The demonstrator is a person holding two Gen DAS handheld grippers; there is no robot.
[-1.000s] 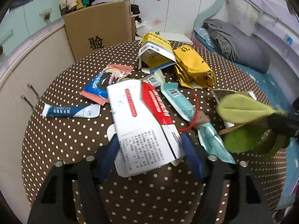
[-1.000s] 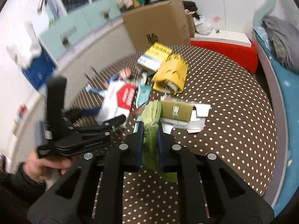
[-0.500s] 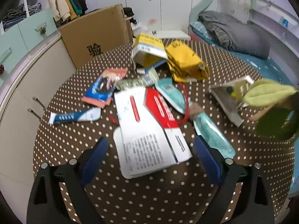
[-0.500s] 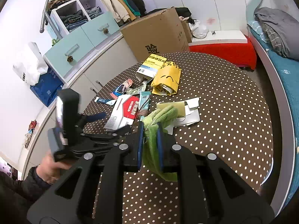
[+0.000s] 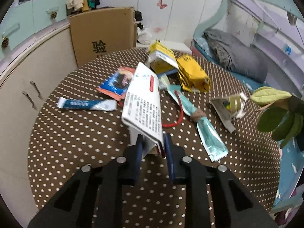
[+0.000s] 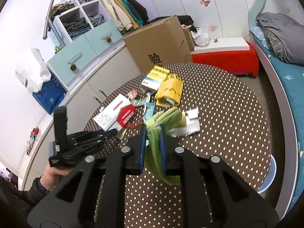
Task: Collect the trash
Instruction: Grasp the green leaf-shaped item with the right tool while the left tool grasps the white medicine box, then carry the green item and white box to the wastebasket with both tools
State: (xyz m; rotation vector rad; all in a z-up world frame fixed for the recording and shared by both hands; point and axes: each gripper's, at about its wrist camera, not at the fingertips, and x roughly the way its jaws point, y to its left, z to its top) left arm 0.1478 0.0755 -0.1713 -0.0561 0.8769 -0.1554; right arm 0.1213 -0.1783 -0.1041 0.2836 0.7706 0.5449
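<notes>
My left gripper [image 5: 153,140] is closing on the near end of a flattened white and red carton [image 5: 142,102], which stands tilted up off the dotted brown table [image 5: 76,133]. From the right wrist view the left gripper [image 6: 106,133] holds that carton [image 6: 112,114] at the table's left. My right gripper [image 6: 153,131] is shut on a green cloth [image 6: 163,117], which hangs above the table and shows at the right edge [image 5: 273,95] of the left view.
Loose trash lies on the table: a yellow bag [image 5: 191,74], a yellow and blue box [image 5: 161,57], a blue tube wrapper [image 5: 85,103], a teal sachet [image 5: 209,133], a torn grey carton [image 5: 226,106]. A large cardboard box [image 5: 102,36] stands behind. A bed lies right.
The left jaws opened wide around the flat carton, then closed on its near end and tipped it up off the table. The right gripper rose a little with the cloth.
</notes>
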